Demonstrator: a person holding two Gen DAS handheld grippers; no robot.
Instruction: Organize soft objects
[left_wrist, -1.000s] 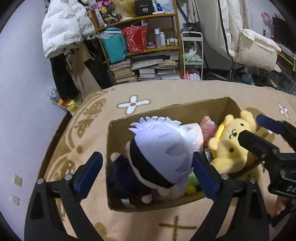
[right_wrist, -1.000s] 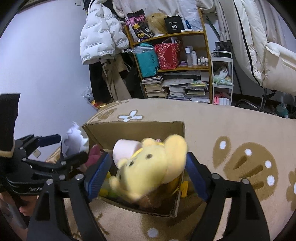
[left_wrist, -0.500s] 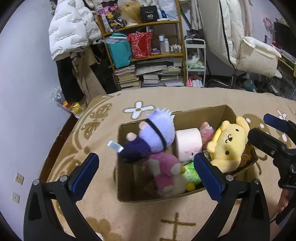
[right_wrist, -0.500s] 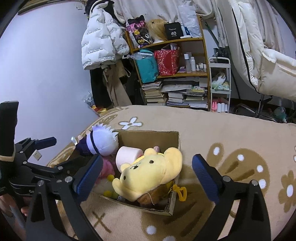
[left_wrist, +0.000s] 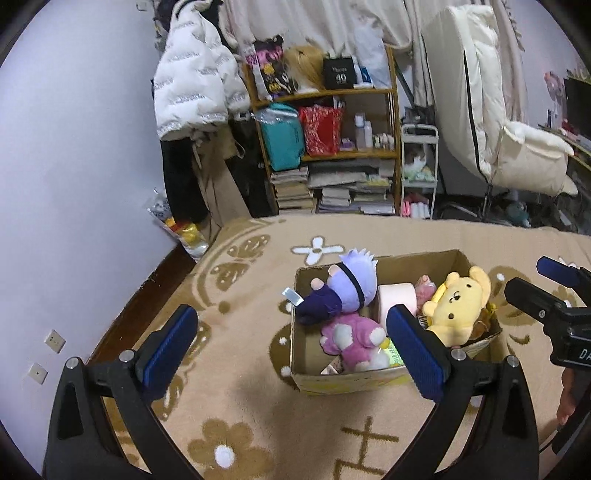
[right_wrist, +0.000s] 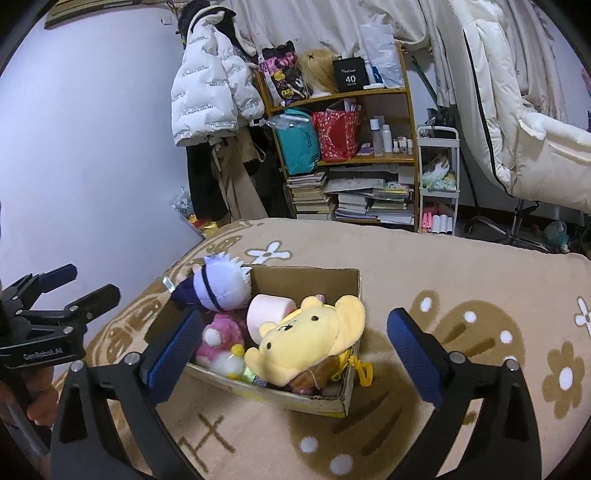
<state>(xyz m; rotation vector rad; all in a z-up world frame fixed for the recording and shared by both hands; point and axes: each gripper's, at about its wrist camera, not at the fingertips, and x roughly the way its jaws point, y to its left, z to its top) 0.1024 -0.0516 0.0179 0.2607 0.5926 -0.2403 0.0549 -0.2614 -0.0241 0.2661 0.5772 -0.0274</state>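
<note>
Plush toys (left_wrist: 458, 304) fill the cardboard box (right_wrist: 295, 397); left tongs (left_wrist: 291, 347) and right tongs (right_wrist: 291, 350) gape wide, empty.

Plush toys (left_wrist: 354, 295) in cardboard box (left_wrist: 306, 347)

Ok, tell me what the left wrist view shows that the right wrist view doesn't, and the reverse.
Only the left wrist view shows the wall sockets low on the left wall and the right gripper, open, at the frame's right edge. Only the right wrist view shows the yellow clip hanging outside the box wall and the left gripper, open, at the frame's left edge. Both show the box on the rug, holding the yellow bear, the purple-haired doll, the pink plush and the pink roll, with the shelf behind.
</note>
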